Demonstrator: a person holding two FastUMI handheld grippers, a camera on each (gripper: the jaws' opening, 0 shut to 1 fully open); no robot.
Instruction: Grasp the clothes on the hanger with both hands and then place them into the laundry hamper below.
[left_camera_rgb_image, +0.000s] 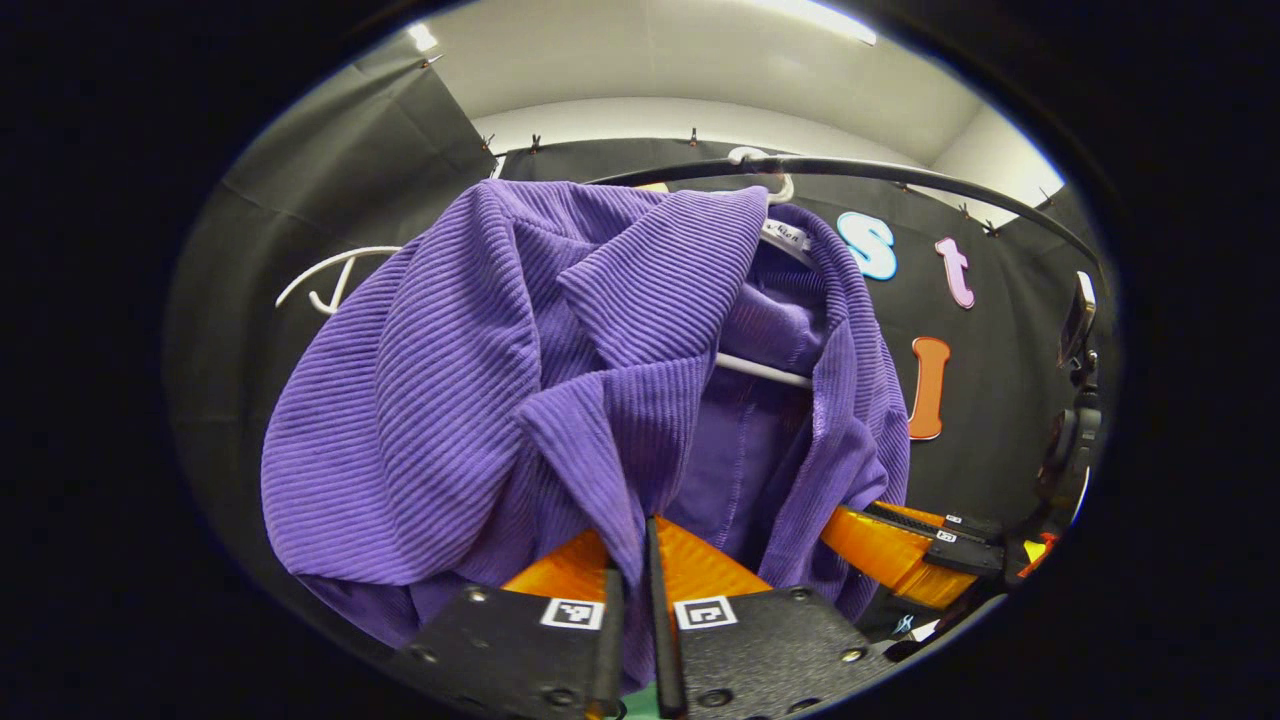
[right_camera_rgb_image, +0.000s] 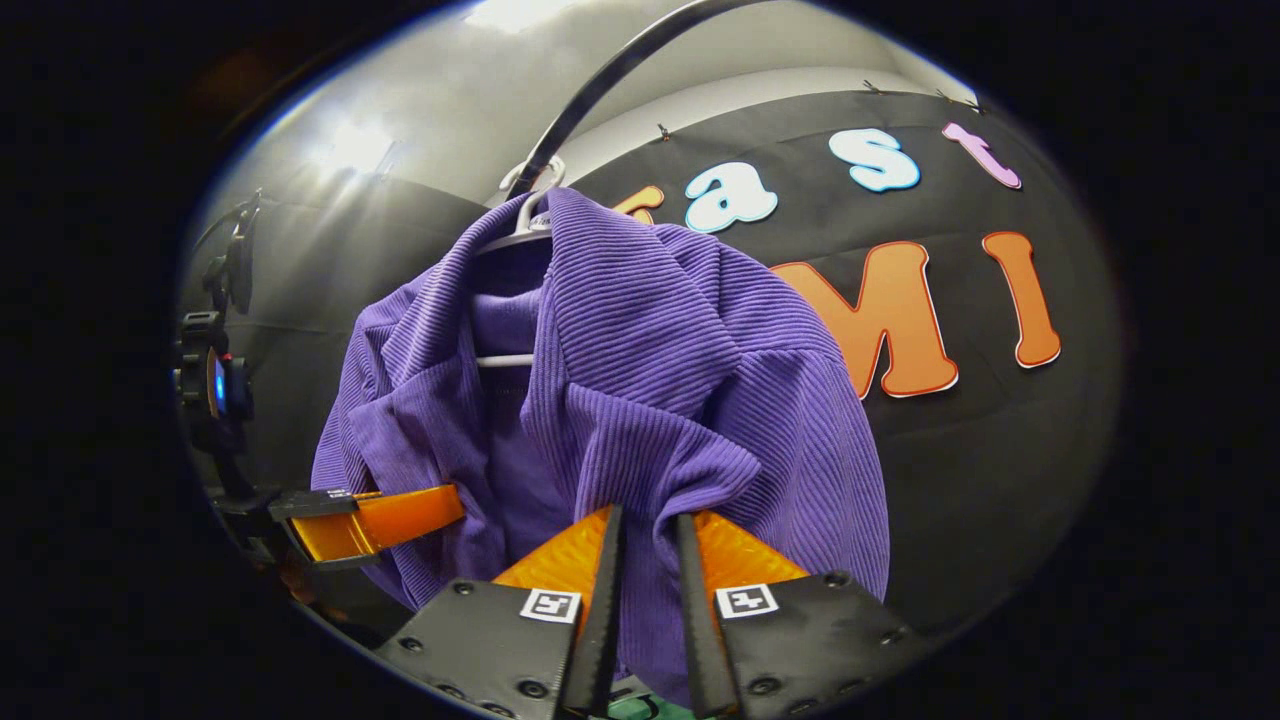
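Under the rail, each hand-held gripper (left (left_camera_rgb_image: 632, 575); right (right_camera_rgb_image: 648, 560)) pinches the purple jacket (left_camera_rgb_image: 520, 380); lift it clear of the hanger (left_camera_rgb_image: 765, 370) together before lowering.

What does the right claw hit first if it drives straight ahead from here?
Nothing new: the right claw is already closed on a fold of the purple garment. Straight on, it pushes deeper into that cloth, likely toward the white hanger; depth is unclear.

Both gripper views close below the hung purple garment (left_camera_rgb_image: 500, 380), tilted upward from opposite sides
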